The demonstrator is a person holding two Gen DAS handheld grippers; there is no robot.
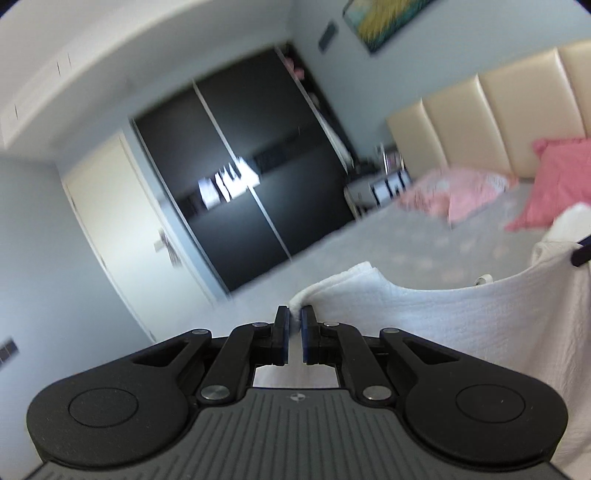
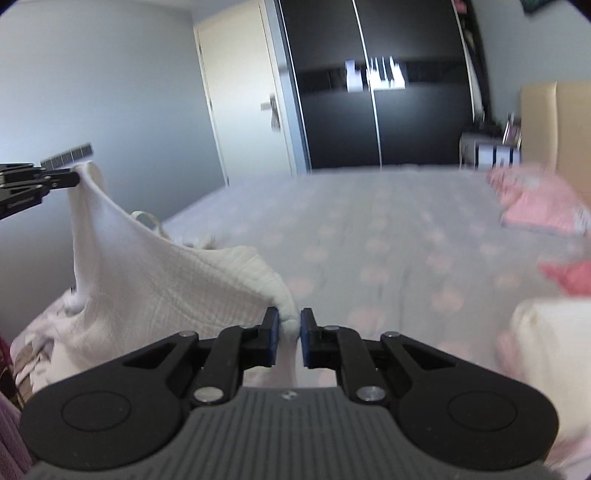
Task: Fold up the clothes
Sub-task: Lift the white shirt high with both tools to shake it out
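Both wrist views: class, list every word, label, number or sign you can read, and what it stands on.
No text reads.
Claw base: small round emblem, no letters.
Left claw's side: faint marking, too small.
Wall painting: blurred, no words.

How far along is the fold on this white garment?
Done: both pinches are made. The left gripper and right gripper are each shut on an edge of the white garment, which hangs stretched between them above the bed. Left: no fold shows yet; it needs laying flat and folding.
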